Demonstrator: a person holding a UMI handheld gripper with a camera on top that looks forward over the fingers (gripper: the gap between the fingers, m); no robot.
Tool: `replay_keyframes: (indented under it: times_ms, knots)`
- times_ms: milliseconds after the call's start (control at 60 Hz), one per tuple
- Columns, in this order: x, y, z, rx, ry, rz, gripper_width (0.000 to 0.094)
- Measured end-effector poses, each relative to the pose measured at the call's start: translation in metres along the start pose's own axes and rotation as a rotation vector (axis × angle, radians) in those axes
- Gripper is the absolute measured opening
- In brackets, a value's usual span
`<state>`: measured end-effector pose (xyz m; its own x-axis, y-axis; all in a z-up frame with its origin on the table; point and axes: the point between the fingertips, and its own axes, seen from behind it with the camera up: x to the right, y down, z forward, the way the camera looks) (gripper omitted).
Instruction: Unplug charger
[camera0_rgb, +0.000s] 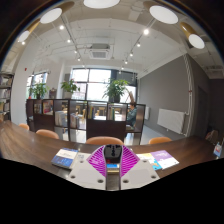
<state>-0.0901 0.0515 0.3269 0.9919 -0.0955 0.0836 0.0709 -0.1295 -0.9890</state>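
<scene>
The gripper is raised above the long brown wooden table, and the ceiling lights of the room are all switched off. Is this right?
Not quite. The gripper is above the long brown wooden table, but the round ceiling lights are switched on, glowing bright white in the gripper view.

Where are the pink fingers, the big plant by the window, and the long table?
fingers (112, 160), gripper view, the pink inner pad of one.
plant (116, 90), gripper view, its leaves.
table (30, 148), gripper view, its bare wooden top.

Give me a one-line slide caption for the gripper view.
Handheld gripper raised over a wooden table, pink-padded fingers close together, facing windows and potted plants; no charger visible.
</scene>
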Motion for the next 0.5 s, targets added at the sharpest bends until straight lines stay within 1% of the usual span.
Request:
replay_keyframes:
  times_ms: [50, 67, 83, 117, 150, 233, 350, 433, 500]
  knots:
    - [0.019, 0.026, 0.004, -0.027, 0.003, -0.017, 0.0150]
    - [0.027, 0.042, 0.006, -0.049, 0.003, -0.014, 0.0155]
    - [0.033, 0.047, 0.004, -0.082, 0.002, -0.010, 0.0153]
    - [0.032, 0.085, 0.010, -0.139, -0.002, -0.002, 0.0171]
    - [0.049, 0.115, 0.015, -0.195, -0.017, 0.001, 0.0171]
    - [0.046, 0.191, 0.014, -0.302, -0.042, 0.009, 0.0178]
    - [0.053, 0.260, 0.018, -0.418, -0.077, -0.003, 0.0193]
    - [0.048, 0.300, 0.016, -0.479, -0.091, -0.043, 0.0201]
    - [0.035, 0.314, 0.015, -0.492, -0.138, -0.012, 0.0212]
